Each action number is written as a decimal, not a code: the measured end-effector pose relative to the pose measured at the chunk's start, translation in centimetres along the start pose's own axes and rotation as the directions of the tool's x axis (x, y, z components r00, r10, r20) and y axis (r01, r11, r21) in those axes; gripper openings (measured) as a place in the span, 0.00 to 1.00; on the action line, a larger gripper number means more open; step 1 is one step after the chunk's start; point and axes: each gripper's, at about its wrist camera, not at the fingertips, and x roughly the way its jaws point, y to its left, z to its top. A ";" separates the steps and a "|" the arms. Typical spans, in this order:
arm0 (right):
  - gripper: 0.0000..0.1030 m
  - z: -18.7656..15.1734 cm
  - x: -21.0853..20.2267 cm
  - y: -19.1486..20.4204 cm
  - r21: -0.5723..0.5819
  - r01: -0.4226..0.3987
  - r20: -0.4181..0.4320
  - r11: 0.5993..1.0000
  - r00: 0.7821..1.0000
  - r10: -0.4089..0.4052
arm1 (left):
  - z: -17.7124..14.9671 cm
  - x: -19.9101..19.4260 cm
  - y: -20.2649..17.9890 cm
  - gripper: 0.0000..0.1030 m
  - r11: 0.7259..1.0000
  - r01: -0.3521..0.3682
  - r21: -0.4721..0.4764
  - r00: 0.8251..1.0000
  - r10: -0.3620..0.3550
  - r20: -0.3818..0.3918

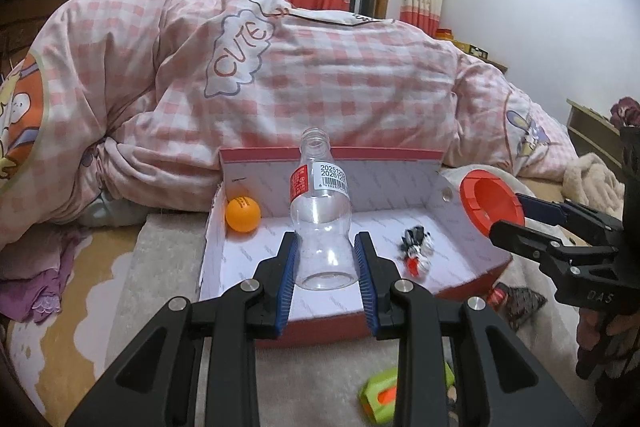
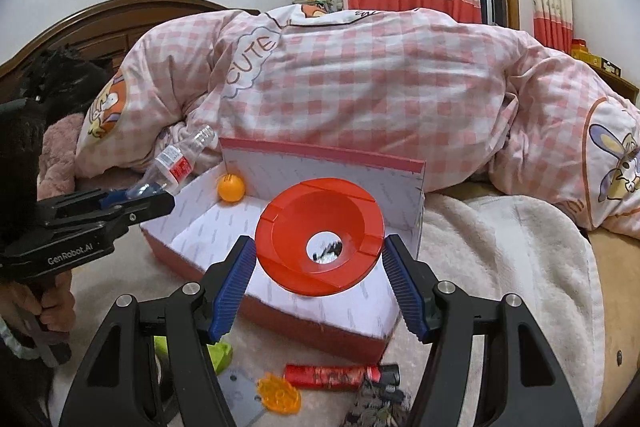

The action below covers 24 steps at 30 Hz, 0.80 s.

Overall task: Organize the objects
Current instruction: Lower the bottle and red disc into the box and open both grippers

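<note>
My left gripper (image 1: 326, 259) is shut on a clear empty plastic bottle (image 1: 320, 211) with a red and white label, held over the open red box (image 1: 460, 273) with white lining. My right gripper (image 2: 320, 267) is shut on a red ashtray (image 2: 320, 237) with a hole in its middle, held above the box (image 2: 280, 319). The ashtray (image 1: 492, 203) and right gripper (image 1: 520, 219) also show at the right in the left wrist view. The bottle (image 2: 172, 167) and left gripper (image 2: 132, 201) show at the left in the right wrist view. An orange ball (image 1: 243, 213) lies in the box's far left corner. A small black, white and red object (image 1: 416, 249) lies in the box.
A pink checked quilt (image 1: 320, 67) is heaped behind the box on the bed. On the blanket in front lie a green and orange toy (image 1: 384, 399), a red cylinder (image 2: 332, 375), an orange flat piece (image 2: 280, 395) and a dark patterned object (image 2: 376, 407).
</note>
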 end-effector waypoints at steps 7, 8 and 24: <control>0.65 1.7 0.7 -0.3 0.019 -0.012 0.034 1.000 0.999 0.011 | 0.4 1.7 1.1 0.27 1.000 -0.015 -0.013 1.000 0.015 -0.007; 0.65 1.7 1.0 -0.3 0.020 -0.011 0.031 1.000 0.999 0.010 | 0.4 1.8 1.3 0.27 1.000 -0.014 -0.017 1.000 0.014 -0.010; 0.65 0.7 3.3 -0.7 0.022 -0.002 -0.026 1.000 1.000 0.002 | -0.6 3.4 1.0 0.27 1.000 -0.015 0.013 0.998 0.016 -0.064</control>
